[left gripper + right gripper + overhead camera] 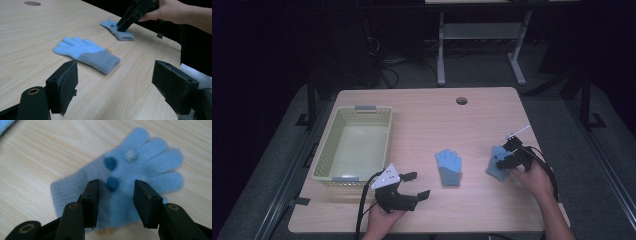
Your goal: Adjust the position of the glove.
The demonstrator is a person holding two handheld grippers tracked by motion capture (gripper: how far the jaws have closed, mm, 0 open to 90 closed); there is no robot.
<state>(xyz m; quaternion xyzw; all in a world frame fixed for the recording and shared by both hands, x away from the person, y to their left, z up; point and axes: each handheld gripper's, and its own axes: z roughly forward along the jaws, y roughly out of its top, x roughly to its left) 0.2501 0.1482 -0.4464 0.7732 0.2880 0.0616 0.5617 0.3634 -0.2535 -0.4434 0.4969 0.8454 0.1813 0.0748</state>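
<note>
Black foam-padded jaws of the left gripper stand spread wide, nothing between them, parked low over the near edge of the surface. Looks like it's idling while the other hand works, and it points at the middle glove, so probably lined up for that one.

The middle glove lies flat, fingers pointing away from the person, grey cuff toward them, well apart from everything else.

Right gripper is down on the right glove, jaws half spread and straddling the palm just beside the cuff. Pads seem to touch the knit from above, but they aren't pinching a fold yet. My read: pressing down first so the closing jaws can bunch the fabric, since a flat glove offers no edge to grab. This glove lies flat near the right edge, with three small pom-poms on top.

Far left: a pale yellow mesh basket, empty. Likely where both gloves go.
</note>
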